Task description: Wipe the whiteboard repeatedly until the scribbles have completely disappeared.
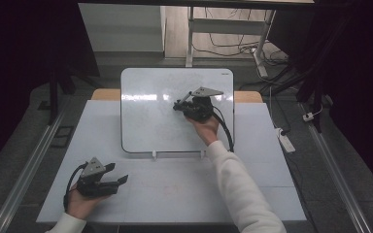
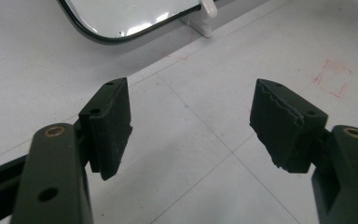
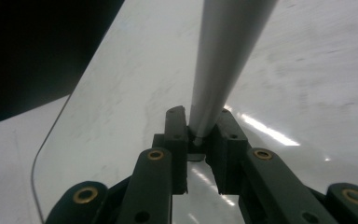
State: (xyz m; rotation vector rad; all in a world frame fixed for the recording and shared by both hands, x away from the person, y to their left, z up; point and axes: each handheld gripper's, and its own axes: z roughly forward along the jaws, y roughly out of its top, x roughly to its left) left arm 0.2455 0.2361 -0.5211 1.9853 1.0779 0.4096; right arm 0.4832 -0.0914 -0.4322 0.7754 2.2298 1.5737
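right gripper point(image 1: 178, 106) jaws clamped on grey rod point(image 3: 223, 60), over whiteboard point(image 1: 145, 126) right-centre | left gripper point(image 1: 119, 174) jaws apart, empty, near-left bench point(image 1: 184, 194) | board looks blank; progress unclear, likely early

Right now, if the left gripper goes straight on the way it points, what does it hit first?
Probably the bare white table: the left gripper, jaws open, tilts down toward it. The whiteboard lies farther on, off to the left.

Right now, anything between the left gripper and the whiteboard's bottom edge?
No. High view shows bare white table between the open left gripper and the whiteboard.
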